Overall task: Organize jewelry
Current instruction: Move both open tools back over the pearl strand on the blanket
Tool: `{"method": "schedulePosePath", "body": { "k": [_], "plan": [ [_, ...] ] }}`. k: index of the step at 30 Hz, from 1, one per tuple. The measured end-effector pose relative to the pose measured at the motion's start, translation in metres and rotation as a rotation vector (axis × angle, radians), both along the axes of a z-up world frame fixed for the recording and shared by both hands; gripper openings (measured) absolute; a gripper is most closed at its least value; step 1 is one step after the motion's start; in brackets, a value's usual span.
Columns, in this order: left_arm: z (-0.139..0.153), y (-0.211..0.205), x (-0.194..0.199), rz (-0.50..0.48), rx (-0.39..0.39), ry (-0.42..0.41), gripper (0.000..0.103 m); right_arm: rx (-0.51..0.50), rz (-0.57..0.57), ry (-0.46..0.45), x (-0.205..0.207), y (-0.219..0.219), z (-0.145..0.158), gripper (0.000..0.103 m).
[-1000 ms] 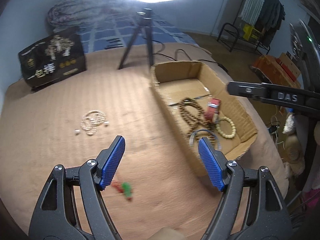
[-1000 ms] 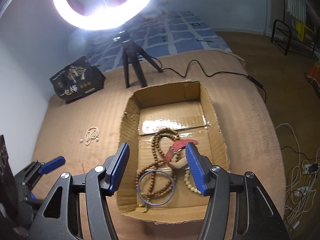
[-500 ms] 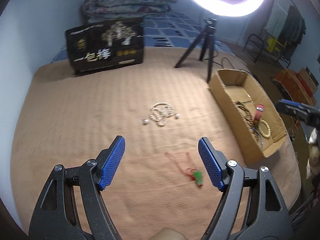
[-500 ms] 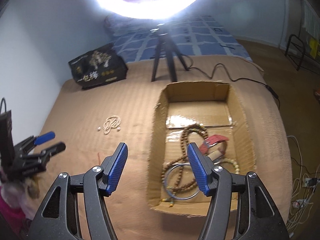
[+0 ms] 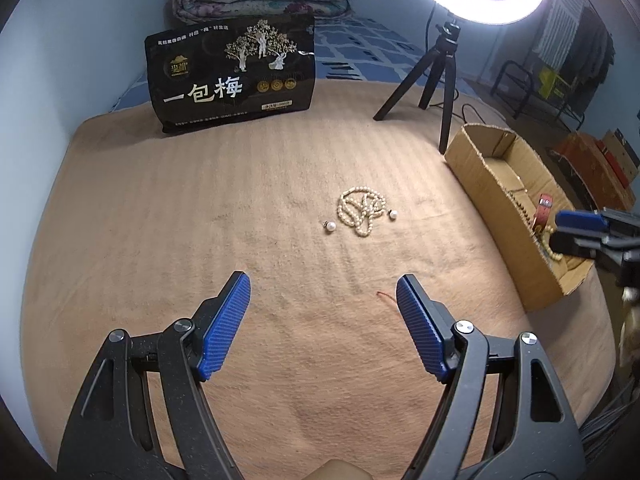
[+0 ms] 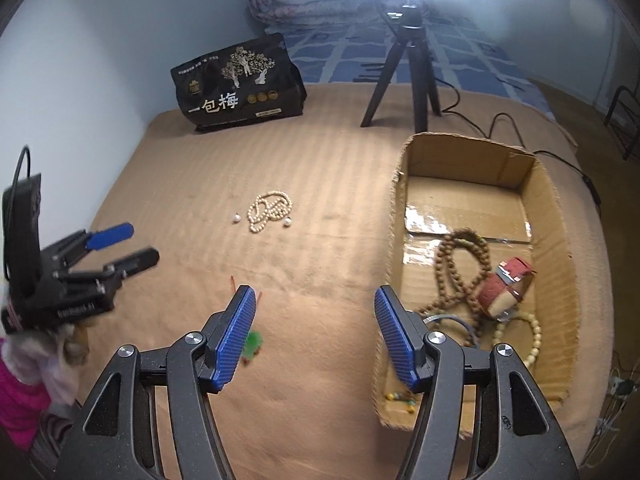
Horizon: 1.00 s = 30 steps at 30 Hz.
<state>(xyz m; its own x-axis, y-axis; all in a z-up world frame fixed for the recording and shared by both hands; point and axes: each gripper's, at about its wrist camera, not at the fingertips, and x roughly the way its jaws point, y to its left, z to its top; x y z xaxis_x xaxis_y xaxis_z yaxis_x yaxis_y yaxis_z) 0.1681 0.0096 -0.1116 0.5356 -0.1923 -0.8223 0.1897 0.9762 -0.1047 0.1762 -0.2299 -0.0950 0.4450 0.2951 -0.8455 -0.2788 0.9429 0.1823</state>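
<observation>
Both grippers stood wide open and empty: left gripper (image 5: pixel 323 312) above the bed (image 5: pixel 160 240), right gripper (image 6: pixel 314 322) near the cardboard box (image 6: pixel 394 248). A red-corded green charm (image 6: pixel 252 344) lay nearest. The pearl necklace (image 5: pixel 362 210) and two loose pearls lay beyond, centred. Recommended: descend squarely, straddling the bunched strands before closing.

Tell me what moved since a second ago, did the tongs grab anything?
No. The left tongs swung left, away from the cardboard box, and now face the pearl necklace. The right tongs slid left off the box toward the red-and-green charm. Both stayed open and empty. The jewelry stayed put.
</observation>
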Motion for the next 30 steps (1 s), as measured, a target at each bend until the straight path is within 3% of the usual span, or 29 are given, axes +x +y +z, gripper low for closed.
{"method": "schedulePosePath", "body": {
  "k": [3, 5, 8, 19, 22, 28, 30],
  "plan": [
    [-0.006, 0.001, 0.003, -0.022, 0.015, -0.006, 0.074, 0.023, 0.004, 0.015, 0.013, 0.007, -0.004, 0.061],
    [-0.011, 0.001, 0.008, -0.034, 0.020, 0.001, 0.063, 0.040, 0.007, 0.028, 0.023, 0.013, -0.007, 0.061],
    [-0.018, 0.002, 0.017, -0.045, -0.007, 0.014, 0.054, 0.064, 0.008, 0.050, 0.037, 0.021, -0.014, 0.061],
    [-0.044, -0.010, 0.052, -0.104, -0.045, 0.024, 0.036, 0.066, 0.011, 0.156, 0.094, 0.058, -0.052, 0.061],
    [-0.051, -0.013, 0.060, -0.116, -0.035, 0.023, 0.034, 0.077, 0.001, 0.187, 0.103, 0.060, -0.064, 0.053],
    [-0.062, -0.017, 0.072, -0.129, -0.037, 0.025, 0.028, 0.076, -0.013, 0.212, 0.113, 0.064, -0.081, 0.051],
    [-0.065, -0.019, 0.075, -0.134, -0.029, 0.027, 0.027, 0.066, -0.017, 0.219, 0.116, 0.065, -0.086, 0.042]
  ]
}}
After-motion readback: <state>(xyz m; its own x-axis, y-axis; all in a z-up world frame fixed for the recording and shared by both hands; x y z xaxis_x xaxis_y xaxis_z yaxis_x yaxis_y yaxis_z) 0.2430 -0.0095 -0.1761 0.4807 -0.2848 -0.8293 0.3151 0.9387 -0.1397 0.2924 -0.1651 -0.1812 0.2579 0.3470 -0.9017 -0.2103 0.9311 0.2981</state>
